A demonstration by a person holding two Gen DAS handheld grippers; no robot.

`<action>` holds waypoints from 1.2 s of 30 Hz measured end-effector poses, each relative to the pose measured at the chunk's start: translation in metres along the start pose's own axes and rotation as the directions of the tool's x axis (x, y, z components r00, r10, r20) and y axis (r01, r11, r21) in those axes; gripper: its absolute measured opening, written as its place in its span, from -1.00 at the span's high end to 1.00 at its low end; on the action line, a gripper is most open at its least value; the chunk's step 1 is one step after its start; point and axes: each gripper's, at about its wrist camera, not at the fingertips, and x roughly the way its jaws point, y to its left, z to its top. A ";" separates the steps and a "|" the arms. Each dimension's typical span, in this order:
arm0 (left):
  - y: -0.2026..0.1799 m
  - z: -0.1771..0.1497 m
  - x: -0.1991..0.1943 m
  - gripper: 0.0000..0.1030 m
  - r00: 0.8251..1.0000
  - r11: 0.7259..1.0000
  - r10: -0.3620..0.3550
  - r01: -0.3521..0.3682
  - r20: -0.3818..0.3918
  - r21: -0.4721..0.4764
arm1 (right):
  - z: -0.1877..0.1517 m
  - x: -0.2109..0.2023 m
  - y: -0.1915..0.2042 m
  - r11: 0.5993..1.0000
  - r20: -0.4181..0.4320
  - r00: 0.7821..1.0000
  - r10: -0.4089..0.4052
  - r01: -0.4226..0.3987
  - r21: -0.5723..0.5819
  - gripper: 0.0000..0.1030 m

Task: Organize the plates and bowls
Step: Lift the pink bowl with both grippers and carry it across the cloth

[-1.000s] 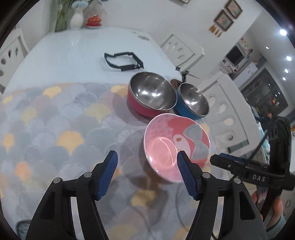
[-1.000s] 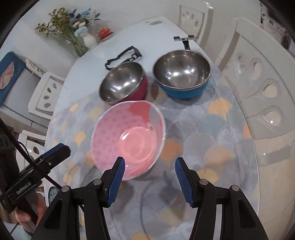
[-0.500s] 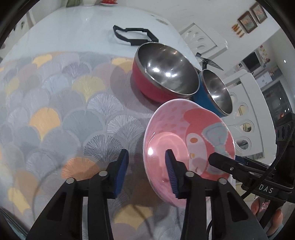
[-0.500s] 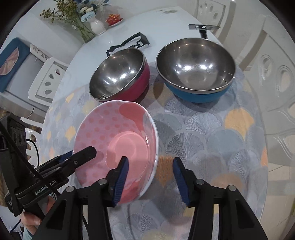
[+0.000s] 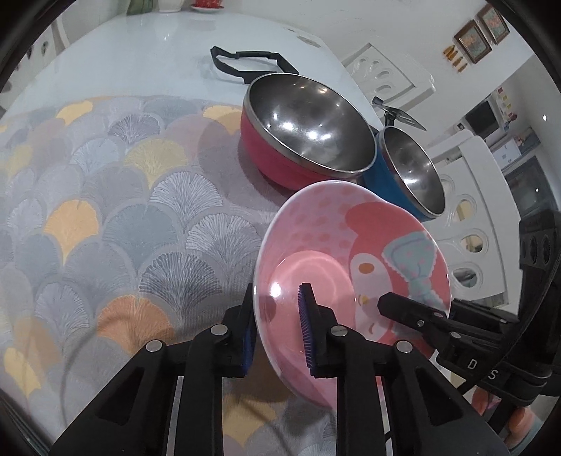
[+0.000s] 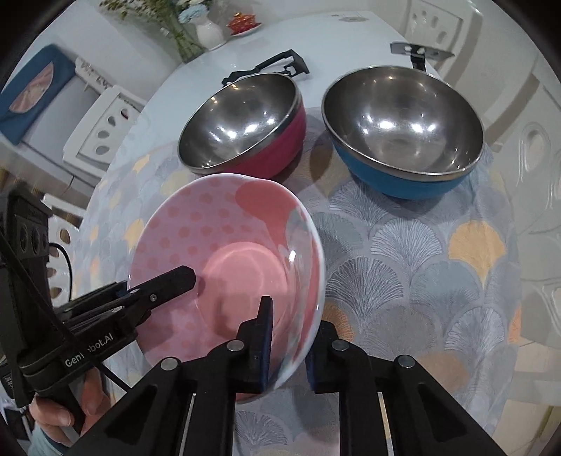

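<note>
Both grippers just closed on the pink bowl [image 5: 350, 252]: left gripper [image 5: 277, 326] pinches its left rim, right gripper [image 6: 289, 336] its right rim. Bowl sits tilted on the bench mat [image 5: 105, 210], just in front of the red bowl [image 5: 305, 129]; blue bowl [image 6: 403, 126] right of that.

plate [image 6: 224, 252] nearest, on mat [image 6: 420, 263] | 2 bowls behind it: L bowl [image 6: 242, 119], R bowl [image 6: 403, 122], prob. touching | black frame [image 6: 280, 65] behind L bowl, on tabletop [image 5: 140, 59]

A patterned mat [image 6: 438, 245] is lying on the white bench [image 5: 140, 59]. A black clip [image 5: 245, 61] is resting beyond it. A flower vase [image 6: 208, 33] is standing at the far edge, white chairs [image 6: 101, 129] surrounding.
</note>
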 end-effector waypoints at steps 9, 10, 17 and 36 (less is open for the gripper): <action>-0.014 -0.015 -0.049 0.63 0.998 1.000 -0.010 0.009 0.070 0.014 | -0.014 -0.041 0.020 0.999 0.047 0.999 0.000 0.003 -0.049 0.71; -0.015 -0.017 -0.057 0.63 0.997 1.000 -0.014 0.012 0.079 0.021 | -0.016 -0.050 0.025 0.999 0.060 0.998 -0.004 0.007 -0.050 0.71; -0.024 -0.041 -0.112 0.63 0.986 0.996 -0.080 0.072 0.148 0.060 | -0.051 -0.099 0.054 0.999 0.130 0.991 -0.032 0.032 -0.001 0.71; -0.001 -0.150 -0.075 0.63 0.999 0.992 -0.048 0.049 -0.010 0.118 | -0.161 -0.048 0.053 0.975 -0.034 0.996 -0.085 0.091 0.201 0.65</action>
